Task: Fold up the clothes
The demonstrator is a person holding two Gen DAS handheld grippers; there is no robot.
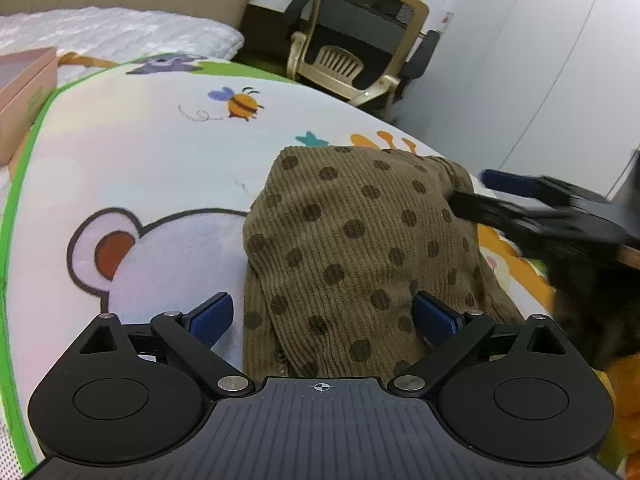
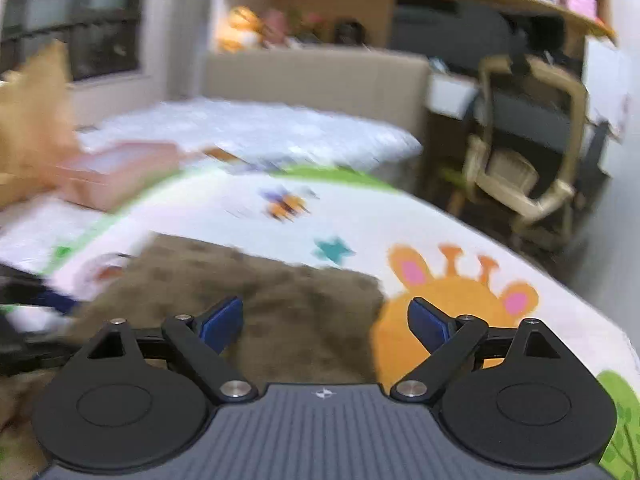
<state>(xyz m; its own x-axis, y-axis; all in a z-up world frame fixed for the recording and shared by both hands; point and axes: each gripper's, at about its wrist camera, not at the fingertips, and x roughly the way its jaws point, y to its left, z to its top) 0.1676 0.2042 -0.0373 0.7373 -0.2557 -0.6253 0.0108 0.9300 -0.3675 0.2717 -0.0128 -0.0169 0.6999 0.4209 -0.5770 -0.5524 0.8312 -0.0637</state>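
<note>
The left gripper stands wide, its blue pads straddling the near part of the brown dotted garment without pinching it. The right gripper is also spread wide and holds nothing; its view is motion-blurred, and its jaws hover over the garment's right edge, above the giraffe print. The garment lies bunched toward the near right edge of the cartoon play mat, partly folded onto itself. By its look it is soft, light corduroy that will droop and drag, so I would pinch corners or a hem, not the loose middle
</note>
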